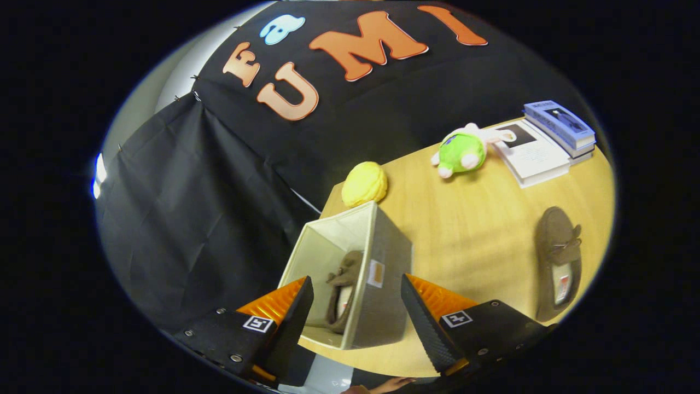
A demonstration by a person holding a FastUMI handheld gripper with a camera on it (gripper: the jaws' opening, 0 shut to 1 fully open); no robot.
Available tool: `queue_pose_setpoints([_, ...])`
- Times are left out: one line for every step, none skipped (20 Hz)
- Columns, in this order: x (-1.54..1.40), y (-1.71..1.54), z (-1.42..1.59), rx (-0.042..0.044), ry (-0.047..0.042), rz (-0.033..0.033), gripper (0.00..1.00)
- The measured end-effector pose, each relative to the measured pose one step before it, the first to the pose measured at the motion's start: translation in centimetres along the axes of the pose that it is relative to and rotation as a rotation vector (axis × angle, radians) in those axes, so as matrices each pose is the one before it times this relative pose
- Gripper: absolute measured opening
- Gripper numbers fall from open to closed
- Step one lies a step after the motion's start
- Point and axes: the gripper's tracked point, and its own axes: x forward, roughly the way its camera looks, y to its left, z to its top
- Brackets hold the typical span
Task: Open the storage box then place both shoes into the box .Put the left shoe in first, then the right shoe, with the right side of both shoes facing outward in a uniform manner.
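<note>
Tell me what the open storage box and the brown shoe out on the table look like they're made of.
The pale open storage box, just ahead of the open fingers, looks like woven fabric over stiff panels: matte, finely textured walls holding flat. The brown slipper-style shoe on the table looks like soft suede or felt, matte and fuzzy, with a lighter lining.

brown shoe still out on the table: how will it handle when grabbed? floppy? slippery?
The brown shoe looks like a soft, slipper-like moccasin, so it probably flexes and sags if pinched by one edge. Its fuzzy-looking surface likely grips rather than slips. Lying flat on the table, it shouldn't roll. The fingers are open.
</note>
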Motion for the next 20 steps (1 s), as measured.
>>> queue_pose_setpoints([-1.088, -1.32, 0.359, -0.0084, -0.01855, -0.02282, 0.96])
queue_pose_setpoints([-0.684, -1.377, 0.177, -0.00518, -0.01615, -0.02408, 0.96])
queue_pose_setpoints([-0.474, -1.6, 0.264, -0.01018, -0.01813, -0.02902, 0.96])
queue_pose_setpoints([-0.38, -1.686, -0.081, -0.01487, -0.01157, -0.03517, 0.96])
queue_pose_setpoints([-0.302, -1.746, -0.136, -0.01992, -0.00653, -0.03545, 0.96])
queue_pose_setpoints([-0.262, -1.745, -0.171, -0.01509, -0.00225, -0.03349, 0.96])
queue_pose_setpoints([-0.123, -1.786, -0.047, -0.00606, -0.00528, -0.03465, 0.96])
queue_pose_setpoints([-0.122, -1.536, -0.15, 0.00214, 0.0019, -0.02985, 0.96])
queue_pose_setpoints([-0.086, -1.338, 0.05, 0.0054, -0.00415, -0.02105, 0.97])
queue_pose_setpoints([-0.129, -1.188, -0.124, 0.00466, 0.00199, -0.01947, 0.96])
queue_pose_setpoints([-0.108, -1.205, 0.053, 0.0038, -0.00274, -0.01612, 0.97])
queue_pose_setpoints([-0.126, -1.284, -0.202, -0.00056, 0.00087, -0.01738, 0.97])
queue_pose_setpoints([0.077, -1.366, -0.068, 0.0024, -0.0006, -0.02536, 0.96])
queue_pose_setpoints([0.132, -1.212, -0.228, -0.00172, 0.00417, -0.02285, 0.96])
queue_pose_setpoints([0.212, -1.182, -0.133, 0.00442, 0.00243, -0.02076, 0.96])
queue_pose_setpoints([0.229, -1.044, -0.24, 0.00589, 0.00885, -0.01645, 0.96])
queue_pose_setpoints([0.344, -0.887, -0.397, 0.01089, 0.01337, -0.01147, 0.96])
queue_pose_setpoints([0.599, -0.856, -0.434, 0.00871, 0.01604, -0.01018, 0.96])
queue_pose_setpoints([0.437, -0.773, -0.433, 0.01115, 0.01556, -0.00996, 0.96])
queue_pose_setpoints([0.378, -0.808, -0.73, 0.009, 0.01874, -0.00759, 0.93])
